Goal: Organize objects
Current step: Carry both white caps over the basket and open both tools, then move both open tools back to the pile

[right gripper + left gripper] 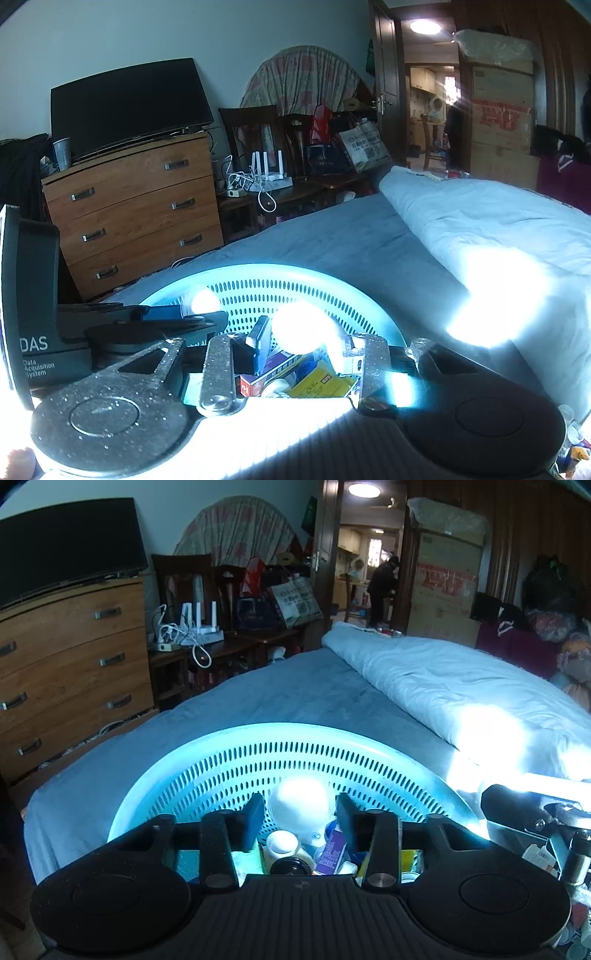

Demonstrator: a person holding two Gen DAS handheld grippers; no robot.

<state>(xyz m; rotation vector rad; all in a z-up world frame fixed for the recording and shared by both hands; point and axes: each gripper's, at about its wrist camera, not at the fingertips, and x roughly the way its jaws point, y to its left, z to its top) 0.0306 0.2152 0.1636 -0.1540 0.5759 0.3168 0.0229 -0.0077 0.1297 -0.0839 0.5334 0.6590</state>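
We hold both tools over a pale blue perforated basket (295,760) that sits on the bed (280,701), on its blue cover and just beside a folded white quilt (443,686).

The left tool (300,821) hangs above the basket's inside with its two dark fingers (255,819) apart. Between them shows a rounded white bottle (299,801) — we see a gap on either side of it, so the pads are not pressing on it. Below it lie a white-capped jar (282,843), a dark round lid (290,866) and a purple box (332,849), all heaped together in the basket.

The right tool (304,341) also reaches into the basket (266,288), its fingers apart around a glaring white rounded thing (299,328); strong light washes this out, and we cannot tell whether the pads touch it. Under it we make out a yellow packet (325,380), a red box (251,386) and a purple box (280,360). In this view the left tool's body stands at the left, marked "DAS".

Beyond the bed stand a wooden dresser (136,206) with a dark television (125,107) on it, a low bench (207,650) with a white router (201,622) and cables, and stacked cardboard boxes (443,583) by an open doorway where a person (382,587) stands.
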